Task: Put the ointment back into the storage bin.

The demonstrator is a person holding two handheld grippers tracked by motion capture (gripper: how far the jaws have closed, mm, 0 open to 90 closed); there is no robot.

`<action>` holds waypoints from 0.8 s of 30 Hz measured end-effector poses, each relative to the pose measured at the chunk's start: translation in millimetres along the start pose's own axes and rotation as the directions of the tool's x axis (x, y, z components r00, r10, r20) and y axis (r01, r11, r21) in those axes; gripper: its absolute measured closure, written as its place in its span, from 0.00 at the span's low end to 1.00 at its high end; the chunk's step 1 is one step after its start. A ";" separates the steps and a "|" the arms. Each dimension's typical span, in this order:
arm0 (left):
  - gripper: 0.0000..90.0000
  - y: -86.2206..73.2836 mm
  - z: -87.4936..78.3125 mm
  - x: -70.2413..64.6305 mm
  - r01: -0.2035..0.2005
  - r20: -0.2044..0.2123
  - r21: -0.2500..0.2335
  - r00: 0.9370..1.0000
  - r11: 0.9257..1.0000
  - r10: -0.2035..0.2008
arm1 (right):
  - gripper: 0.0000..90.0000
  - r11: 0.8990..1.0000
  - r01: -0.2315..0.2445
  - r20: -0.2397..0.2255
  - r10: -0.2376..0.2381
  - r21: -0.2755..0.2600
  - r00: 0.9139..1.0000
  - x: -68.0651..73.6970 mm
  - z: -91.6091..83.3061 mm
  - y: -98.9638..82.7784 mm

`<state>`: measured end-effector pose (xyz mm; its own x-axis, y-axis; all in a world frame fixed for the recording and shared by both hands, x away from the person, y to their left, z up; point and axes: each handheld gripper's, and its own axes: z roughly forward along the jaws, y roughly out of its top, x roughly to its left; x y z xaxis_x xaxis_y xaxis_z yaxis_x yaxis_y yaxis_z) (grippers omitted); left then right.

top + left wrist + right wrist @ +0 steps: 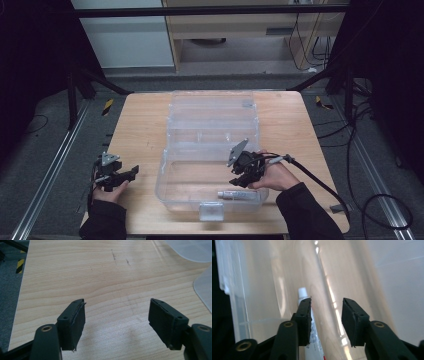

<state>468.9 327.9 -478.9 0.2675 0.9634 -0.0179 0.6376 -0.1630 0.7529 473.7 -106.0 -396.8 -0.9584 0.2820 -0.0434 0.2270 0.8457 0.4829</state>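
A clear plastic storage box (165, 172) stands open at the middle of the wooden table (140, 125), its lid (210, 107) folded back flat behind it. A white tube with a white cap (239, 194) lies on the box floor near the front wall. My right gripper (241, 175) hangs inside the box just above that tube, jaws open. In the right gripper view the tube (302, 293) lies mostly behind the left jaw, and the gripper (326, 305) holds nothing. My left gripper (131, 172) rests open over bare table left of the box, and its own view (117, 305) shows wood between the jaws.
The box's front latch (211, 210) sits near the table's front edge. Rounded corners of the clear box (203, 287) and its lid (190, 250) show at the right of the left gripper view. A black cable (320, 182) trails right from the right gripper. Dark floor and metal rails surround the table.
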 end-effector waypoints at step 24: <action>0.43 0.2 -1.8 -1.3 0.019 0.028 0.006 0.999 1.000 -0.020 | 0.29 0.880 -0.230 0.173 0.324 -0.416 0.930 -2.1 -66.2 -58.5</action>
<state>467.4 327.0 -477.5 0.2749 0.9601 -0.0509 0.6473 -0.1457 0.7482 451.0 -186.0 -367.0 -0.7878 0.6149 -0.0350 0.3479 0.4912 0.7985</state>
